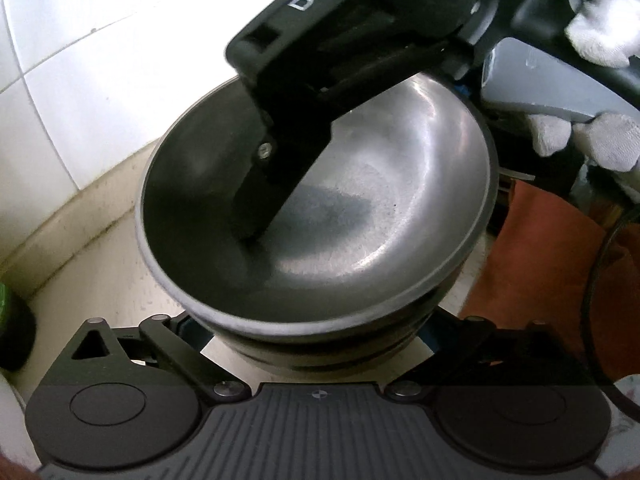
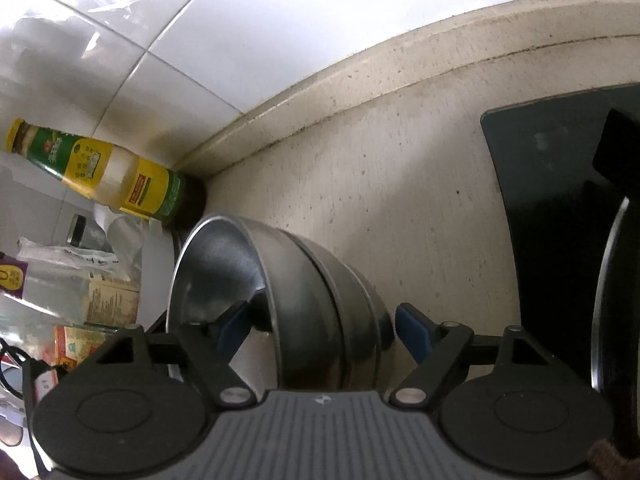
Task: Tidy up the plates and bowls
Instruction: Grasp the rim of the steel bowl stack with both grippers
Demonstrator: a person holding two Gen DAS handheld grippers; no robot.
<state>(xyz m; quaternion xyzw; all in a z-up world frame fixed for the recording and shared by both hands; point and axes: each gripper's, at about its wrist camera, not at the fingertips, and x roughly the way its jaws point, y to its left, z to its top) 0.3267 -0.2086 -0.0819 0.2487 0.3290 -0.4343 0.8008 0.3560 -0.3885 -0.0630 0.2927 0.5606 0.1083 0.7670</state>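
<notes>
A stack of steel bowls (image 1: 360,208) sits on the beige counter; it also shows in the right wrist view (image 2: 304,300). My left gripper (image 1: 316,340) is open, its fingers on either side of the stack's lower bowls. My right gripper (image 2: 320,328) straddles the stack's wall: one blue pad (image 2: 234,326) is inside the top bowl, the other pad (image 2: 414,334) is outside, apart from the metal. In the left wrist view the right gripper's finger (image 1: 280,168) reaches down into the top bowl.
A white tiled wall (image 2: 280,20) runs behind the counter (image 2: 400,208). An oil bottle (image 2: 100,168) and packets (image 2: 80,288) stand at the left. A dark board (image 2: 552,208) lies at the right. An orange cloth (image 1: 560,260) lies beside the bowls.
</notes>
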